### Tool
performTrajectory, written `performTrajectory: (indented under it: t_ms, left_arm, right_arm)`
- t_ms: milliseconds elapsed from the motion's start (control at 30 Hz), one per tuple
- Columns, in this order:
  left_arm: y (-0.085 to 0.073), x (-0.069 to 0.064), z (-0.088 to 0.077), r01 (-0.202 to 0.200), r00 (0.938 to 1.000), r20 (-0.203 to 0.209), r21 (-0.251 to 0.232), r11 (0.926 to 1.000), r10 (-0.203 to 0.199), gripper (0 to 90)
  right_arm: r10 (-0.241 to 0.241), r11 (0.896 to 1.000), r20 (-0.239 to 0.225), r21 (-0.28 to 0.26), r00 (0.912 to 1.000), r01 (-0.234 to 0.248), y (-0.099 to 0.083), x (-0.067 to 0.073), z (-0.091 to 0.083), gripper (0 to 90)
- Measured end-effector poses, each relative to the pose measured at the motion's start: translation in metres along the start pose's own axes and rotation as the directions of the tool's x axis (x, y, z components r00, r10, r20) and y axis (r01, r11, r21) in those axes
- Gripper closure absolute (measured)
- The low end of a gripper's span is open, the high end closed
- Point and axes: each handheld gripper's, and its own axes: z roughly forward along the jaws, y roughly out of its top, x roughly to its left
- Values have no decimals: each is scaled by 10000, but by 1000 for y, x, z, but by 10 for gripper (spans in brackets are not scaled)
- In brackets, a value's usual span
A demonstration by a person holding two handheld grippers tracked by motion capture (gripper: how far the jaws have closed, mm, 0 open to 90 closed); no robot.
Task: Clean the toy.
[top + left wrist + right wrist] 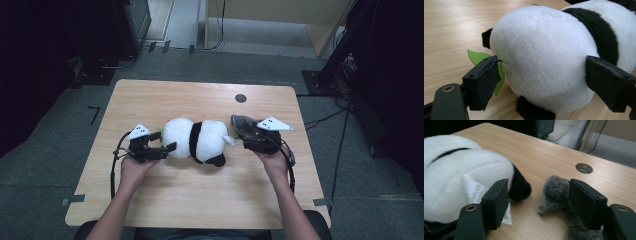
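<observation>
Plush panda lies on its side abt mid-table, long axis running L–R, slightly nearer the person's edge than the far edge. Black band round its middle; small black paw at the near side.

L gripper, held in the person's L hand, sits at the panda's L end, jaws pointing along the table toward the toy. In the left gripper view the white rump bulges between the two jaws: jaws spread, one each side of the plush. Left-hand pad at a green felt leaf tucked under the toy, apparently touching it; right-hand pad close against the fur by the black band. Can't see the fur dented, so it reads as straddling, not pinching. Panda w/in the jaws' span but not gripped.

R gripper, in the R hand, is at the panda's R end, toward the table's R edge. Jaws spread here too. In the right gripper view one pad is beside the white sewn-in label and the white body, other pad against a grey furry item lying on the wood; bare table between pads. Black paw just beyond the label-side pad.

Round cable hole toward the far R corner, well apart from both toys.
</observation>
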Motion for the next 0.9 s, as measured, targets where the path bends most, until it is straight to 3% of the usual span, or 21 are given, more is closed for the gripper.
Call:
performTrajectory:
  t_ms: [67, 133, 200, 267, 333, 467, 600, 800, 900]
  left_arm:
    - [5, -3, -2, -218, 9997, -54, 308, 9993, 220, 150]
    - [7, -7, -4, -552, 9984, -75, 104, 9984, 552, 154]
    - [7, -7, 1, -589, 9982, 70, 257, 9979, 588, 152]
    - [5, -5, 7, -376, 9990, 274, 506, 9980, 363, 128]
    - [5, -3, 9, -204, 9992, 364, 435, 9988, 188, 118]
    - [3, -3, 12, -546, 9981, 326, 458, 9975, 531, 107]
    - [0, -7, 15, -951, 9953, 253, 839, 9919, 932, 88]
    - [-1, -5, 17, -724, 9969, 352, 744, 9946, 699, 90]
    - [-1, -6, 17, -727, 9969, 340, 684, 9950, 705, 91]
  right_arm:
    - [23, 10000, 226, -13, 9997, -23, -3, -4, -1, 331]
    - [60, 10000, 495, -17, 9988, -59, -6, -10, 0, 332]
    - [170, 9999, 684, -8, 9975, -170, -9, -15, 2, 333]
    - [217, 9997, 917, 34, 9955, -221, -13, -20, 5, 336]
    - [308, 9995, 1105, 37, 9934, -314, -16, -25, 9, 338]
    - [381, 9991, 1373, 128, 9898, -402, -21, -29, 17, 343]
    - [309, 9992, 1638, 183, 9860, -344, -27, -30, 30, 348]
    - [187, 9991, 2243, 337, 9743, -269, -37, -31, 50, 363]
    - [402, 9980, 2519, 370, 9669, -511, -40, -35, 58, 384]
